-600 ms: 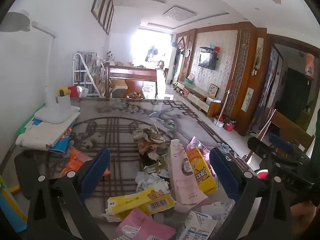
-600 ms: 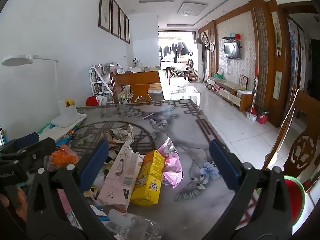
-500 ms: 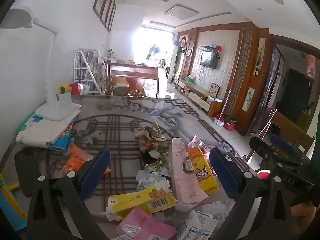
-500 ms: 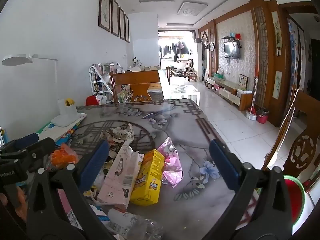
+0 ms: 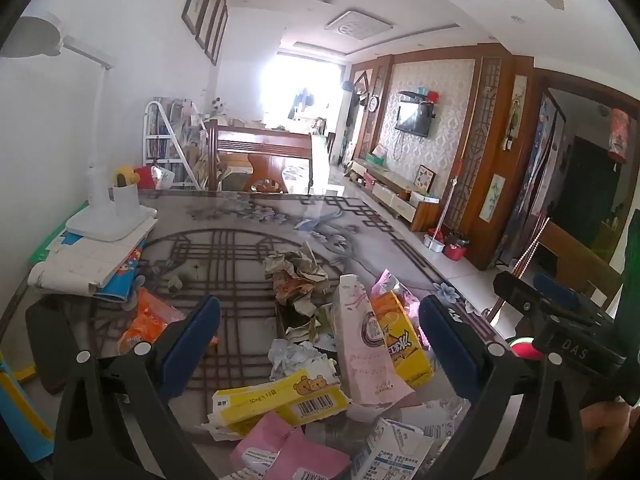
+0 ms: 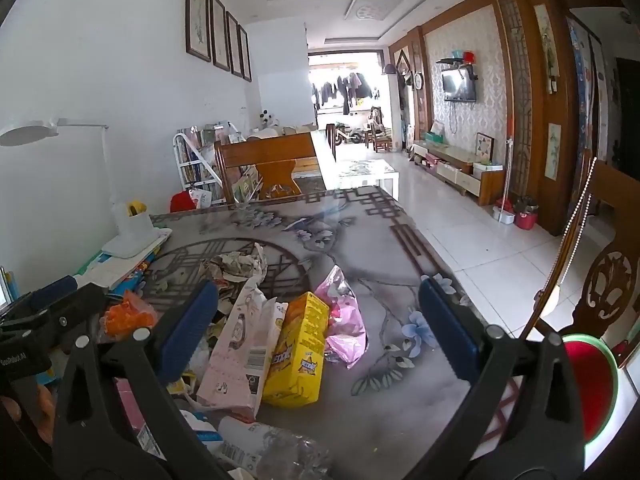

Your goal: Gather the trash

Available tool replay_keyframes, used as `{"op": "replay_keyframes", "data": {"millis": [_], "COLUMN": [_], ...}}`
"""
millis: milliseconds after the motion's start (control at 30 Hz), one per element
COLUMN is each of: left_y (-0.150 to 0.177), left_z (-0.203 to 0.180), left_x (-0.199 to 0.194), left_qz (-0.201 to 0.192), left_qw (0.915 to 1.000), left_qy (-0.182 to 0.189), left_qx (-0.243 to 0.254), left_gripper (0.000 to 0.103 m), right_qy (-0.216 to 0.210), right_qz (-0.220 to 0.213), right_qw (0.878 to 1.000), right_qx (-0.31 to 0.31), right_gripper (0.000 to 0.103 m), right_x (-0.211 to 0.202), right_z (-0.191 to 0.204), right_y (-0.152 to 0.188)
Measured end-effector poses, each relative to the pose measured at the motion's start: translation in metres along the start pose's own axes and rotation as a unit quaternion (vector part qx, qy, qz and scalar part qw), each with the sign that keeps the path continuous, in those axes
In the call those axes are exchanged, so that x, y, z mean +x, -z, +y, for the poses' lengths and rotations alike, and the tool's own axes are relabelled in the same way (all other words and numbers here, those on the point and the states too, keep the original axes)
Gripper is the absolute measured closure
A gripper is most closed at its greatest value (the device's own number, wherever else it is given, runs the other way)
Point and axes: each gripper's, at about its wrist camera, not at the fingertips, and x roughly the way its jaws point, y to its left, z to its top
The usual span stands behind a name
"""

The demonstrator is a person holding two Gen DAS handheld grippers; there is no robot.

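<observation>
Trash is heaped on the glass-topped patterned table (image 5: 240, 220). A pale pink carton (image 5: 362, 344) (image 6: 236, 356) leans on a yellow box (image 5: 400, 340) (image 6: 300, 352). A pink foil bag (image 6: 344, 320) lies beside them. Nearer lie a yellow bear-print box (image 5: 280, 396), pink packets (image 5: 292, 452), crumpled paper (image 5: 296, 268) and an orange wrapper (image 5: 148, 320). My left gripper (image 5: 320, 344) hangs open above the pile, holding nothing. My right gripper (image 6: 318, 328) is open too, over the carton and yellow box, empty. Each gripper shows at the edge of the other's view.
A white desk lamp (image 5: 108, 216) stands on stacked papers and books at the table's left. A wooden chair (image 6: 272, 164) is at the far end and another chair (image 6: 600, 292) at the right. A red-and-green seat cushion (image 6: 588, 384) lies below right. Tiled floor runs along the right.
The left wrist view has shifted slightly, so the pile sits a bit lower in it. Both grippers stay wide open. The trash has not moved.
</observation>
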Motion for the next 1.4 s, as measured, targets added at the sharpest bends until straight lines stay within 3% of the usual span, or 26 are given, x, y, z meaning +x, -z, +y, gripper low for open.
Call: {"op": "replay_keyframes", "data": {"millis": [1400], "left_y": [0.0047], "left_z": [0.0040], "left_x": [0.0036], "left_qz": [0.011], "left_qw": [0.9999], "left_qy": [-0.003], "left_qx": [0.004], "left_gripper": [0.008], "right_qy": [0.003], "right_qz": [0.007], "right_qw": [1.000], "right_qx": [0.005], "right_gripper": [0.004], "right_x": [0.0022], "right_z": [-0.0021], "right_y": [0.0030]}}
